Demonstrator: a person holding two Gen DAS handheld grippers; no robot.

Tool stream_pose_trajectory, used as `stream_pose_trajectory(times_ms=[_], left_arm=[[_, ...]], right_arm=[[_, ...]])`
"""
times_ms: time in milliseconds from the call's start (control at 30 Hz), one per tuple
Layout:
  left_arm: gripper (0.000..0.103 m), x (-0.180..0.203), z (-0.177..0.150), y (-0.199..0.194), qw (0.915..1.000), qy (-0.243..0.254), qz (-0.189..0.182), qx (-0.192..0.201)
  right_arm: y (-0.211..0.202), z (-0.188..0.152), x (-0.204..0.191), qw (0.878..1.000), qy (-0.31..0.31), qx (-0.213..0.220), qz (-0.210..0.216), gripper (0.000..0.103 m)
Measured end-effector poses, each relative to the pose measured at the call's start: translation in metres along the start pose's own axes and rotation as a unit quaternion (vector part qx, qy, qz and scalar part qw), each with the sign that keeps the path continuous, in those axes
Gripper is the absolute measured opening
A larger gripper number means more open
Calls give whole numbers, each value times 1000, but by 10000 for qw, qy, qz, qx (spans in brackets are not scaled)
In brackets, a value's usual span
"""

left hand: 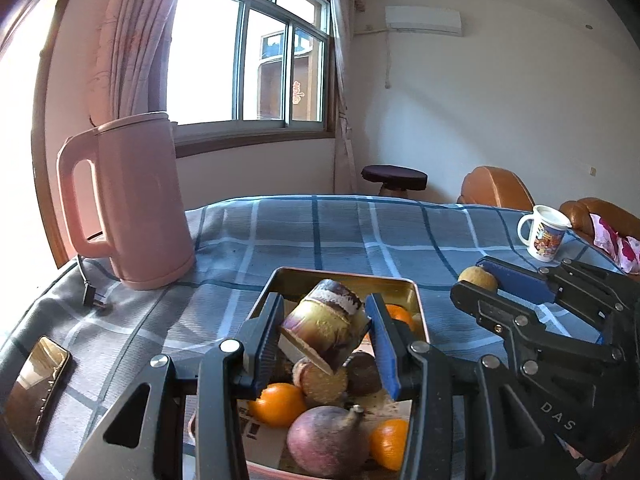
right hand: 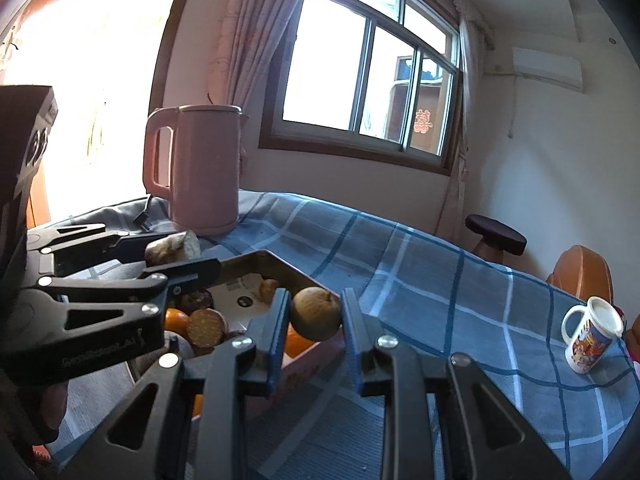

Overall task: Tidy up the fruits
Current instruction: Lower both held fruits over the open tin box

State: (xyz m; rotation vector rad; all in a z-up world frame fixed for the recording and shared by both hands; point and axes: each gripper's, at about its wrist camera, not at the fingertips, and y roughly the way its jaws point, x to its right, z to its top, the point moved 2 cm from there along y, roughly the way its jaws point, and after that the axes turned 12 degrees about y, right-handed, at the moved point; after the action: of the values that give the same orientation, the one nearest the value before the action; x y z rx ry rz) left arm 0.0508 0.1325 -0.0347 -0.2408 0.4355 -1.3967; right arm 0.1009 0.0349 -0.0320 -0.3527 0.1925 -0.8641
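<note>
A gold metal tray [left hand: 416, 300] sits on the blue checked tablecloth and holds oranges [left hand: 276, 404], a purple-red round fruit [left hand: 324, 440], cut pieces and dark fruits. My left gripper [left hand: 324, 332] is shut on a sugarcane piece [left hand: 324, 324], held above the tray. My right gripper [right hand: 315, 316] is shut on a small brown pear [right hand: 316, 312], held over the tray's right edge [right hand: 296, 274]. The right gripper also shows in the left wrist view [left hand: 480, 280] with the pear [left hand: 478, 278]. The left gripper shows in the right wrist view [right hand: 176, 252] with the sugarcane [right hand: 172, 248].
A pink kettle [left hand: 128, 200] stands at the back left, its plug [left hand: 90, 294] lying on the cloth. A phone [left hand: 36, 388] lies at the left front. A printed white mug [left hand: 544, 236] stands at the right. Chairs [left hand: 496, 188] and a stool [left hand: 394, 178] stand behind the table.
</note>
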Motion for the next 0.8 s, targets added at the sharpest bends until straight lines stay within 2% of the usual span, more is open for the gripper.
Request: stream_pose_trajectory(times_ms=[800], left_arm=[[44, -35, -13, 3, 9994, -156, 209, -240]], right_arm=[[22, 2, -32, 9995, -208, -170, 165, 28]])
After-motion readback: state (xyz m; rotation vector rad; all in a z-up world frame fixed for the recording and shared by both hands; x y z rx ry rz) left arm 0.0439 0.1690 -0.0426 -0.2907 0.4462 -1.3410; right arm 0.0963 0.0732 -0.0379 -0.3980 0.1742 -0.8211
